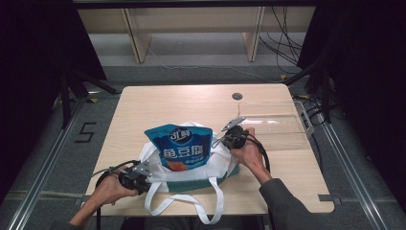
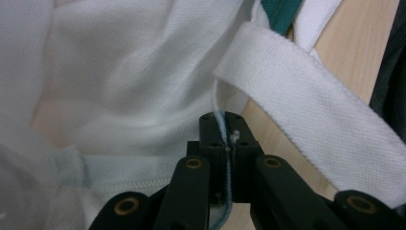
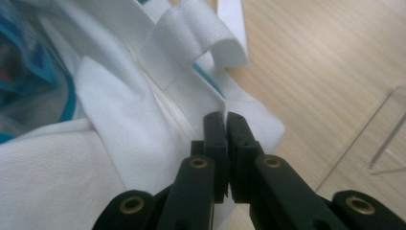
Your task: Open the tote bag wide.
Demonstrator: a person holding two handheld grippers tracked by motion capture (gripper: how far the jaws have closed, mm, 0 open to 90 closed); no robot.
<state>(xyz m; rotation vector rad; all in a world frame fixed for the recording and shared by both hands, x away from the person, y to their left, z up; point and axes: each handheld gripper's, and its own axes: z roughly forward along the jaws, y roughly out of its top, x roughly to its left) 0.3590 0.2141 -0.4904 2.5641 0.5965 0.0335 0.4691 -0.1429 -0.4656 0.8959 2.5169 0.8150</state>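
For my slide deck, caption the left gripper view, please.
Left hand-held gripper shut on the edge of a white tote bag, its strap lying across the wooden table.

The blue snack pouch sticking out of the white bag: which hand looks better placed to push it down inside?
Probably the right. Both grippers are clamped on the tote bag's rim, but the right gripper sits beside the blue pouch, while the left gripper is lower, near the handles.

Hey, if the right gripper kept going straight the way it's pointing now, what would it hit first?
The right gripper is already shut on the white tote bag edge; straight ahead, it would probably first meet the bag's white strap, though depth is unclear.
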